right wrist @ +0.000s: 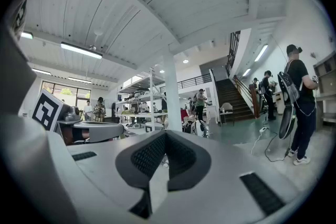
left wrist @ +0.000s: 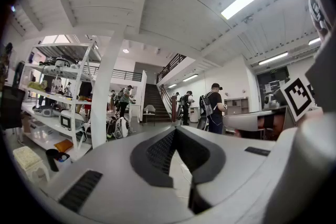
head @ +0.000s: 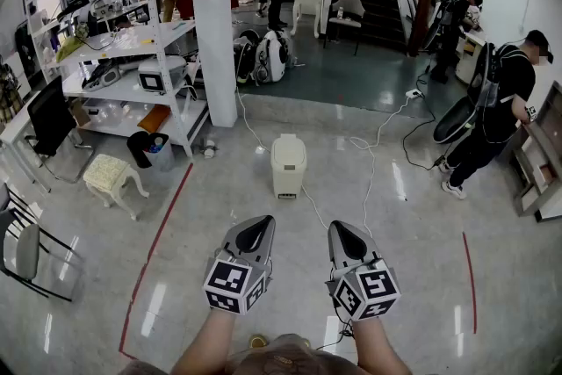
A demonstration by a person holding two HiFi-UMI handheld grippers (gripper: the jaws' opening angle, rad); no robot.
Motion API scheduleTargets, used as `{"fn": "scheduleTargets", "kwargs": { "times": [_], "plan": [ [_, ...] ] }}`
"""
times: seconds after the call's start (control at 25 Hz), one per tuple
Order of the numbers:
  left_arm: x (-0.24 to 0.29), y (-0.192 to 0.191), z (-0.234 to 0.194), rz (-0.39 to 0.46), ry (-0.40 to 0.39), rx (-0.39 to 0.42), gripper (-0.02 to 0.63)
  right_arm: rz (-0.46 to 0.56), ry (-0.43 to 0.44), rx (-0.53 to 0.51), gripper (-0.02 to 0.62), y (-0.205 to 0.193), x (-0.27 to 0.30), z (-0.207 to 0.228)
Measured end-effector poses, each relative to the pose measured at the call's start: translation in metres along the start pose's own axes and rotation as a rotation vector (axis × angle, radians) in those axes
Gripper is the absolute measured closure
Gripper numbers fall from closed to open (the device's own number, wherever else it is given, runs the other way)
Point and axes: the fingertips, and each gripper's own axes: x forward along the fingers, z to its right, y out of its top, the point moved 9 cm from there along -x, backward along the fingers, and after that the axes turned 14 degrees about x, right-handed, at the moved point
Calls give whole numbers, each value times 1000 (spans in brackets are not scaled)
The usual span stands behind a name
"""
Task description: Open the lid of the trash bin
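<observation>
In the head view a small cream trash bin (head: 288,164) stands upright on the grey floor with its lid down. It is ahead of both grippers and well apart from them. My left gripper (head: 262,225) and right gripper (head: 339,228) are held side by side low in the picture, pointing toward the bin. Both are shut with nothing between the jaws. In the left gripper view my left gripper (left wrist: 176,130) has its jaw tips together. My right gripper (right wrist: 165,134) looks the same in the right gripper view. The jaws hide the bin in both gripper views.
A white pillar (head: 213,22) and loaded metal shelves (head: 132,57) stand to the left behind the bin. A black bucket (head: 145,149) and a padded stool (head: 112,176) sit left of it. White cables (head: 369,162) trail across the floor. A person (head: 492,114) stands at the right.
</observation>
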Motion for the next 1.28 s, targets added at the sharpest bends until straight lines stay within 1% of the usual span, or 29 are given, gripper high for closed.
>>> {"fn": "scheduleTargets", "kwargs": {
  "times": [0.24,0.44,0.72,0.92,1.28],
  "plan": [
    [3,0,4,-8,5,5,615,18,17,23,561,2,-2,5],
    [2,0,16,-16,17,-6,615,7,48,25,561,4,-13,11],
    [1,2,31,-2,57,-11,615,0,66,21,561,0,-26,28],
    [7,1,39,-7,75,-19,615,-17,69,24,561,-3,-29,42],
    [30,2,31,-4,94,-9,615,-10,79,27,561,5,-10,58]
  ]
}}
